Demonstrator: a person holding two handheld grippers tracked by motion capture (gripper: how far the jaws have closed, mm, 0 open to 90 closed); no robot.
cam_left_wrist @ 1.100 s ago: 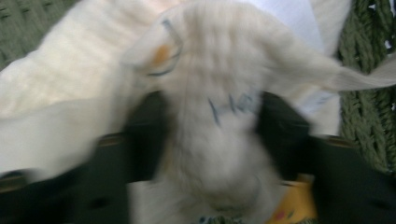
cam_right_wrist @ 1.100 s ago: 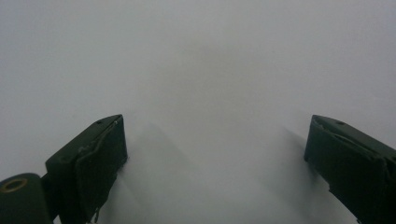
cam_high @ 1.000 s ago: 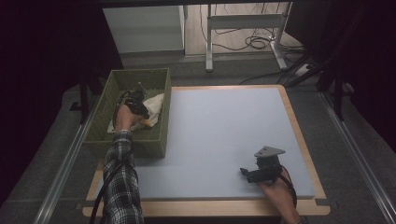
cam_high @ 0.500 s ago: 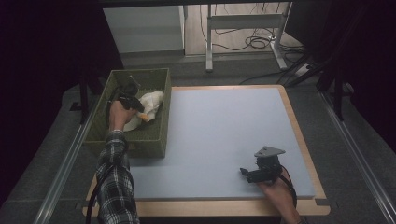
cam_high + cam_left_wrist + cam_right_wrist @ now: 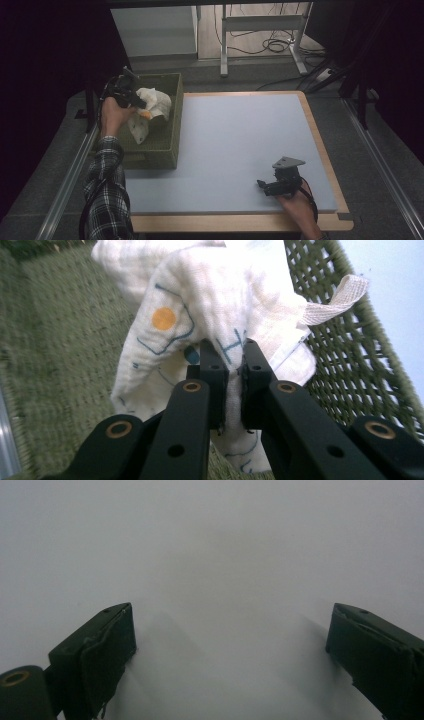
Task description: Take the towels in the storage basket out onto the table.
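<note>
Green woven basket (image 5: pixel 165 150): white cloth (image 5: pixel 150 107) lifted above it, hanging lengthwise downward, pinched tight by left gripper (image 5: pixel 231 357); right gripper (image 5: pixel 230 645) wide open, empty.

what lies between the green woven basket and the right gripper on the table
Bare pale blue mat in the high view, between the green woven basket and the right gripper.

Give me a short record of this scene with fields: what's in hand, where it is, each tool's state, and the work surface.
held item: white printed cloth, pinched in the left tool
cloth position: hanging from the left tool above the green woven basket
left tool state: shut on the cloth
right tool state: open, holding nothing, low over the mat
work surface: pale blue mat on a wooden table
basket location: left edge of the mat
</note>
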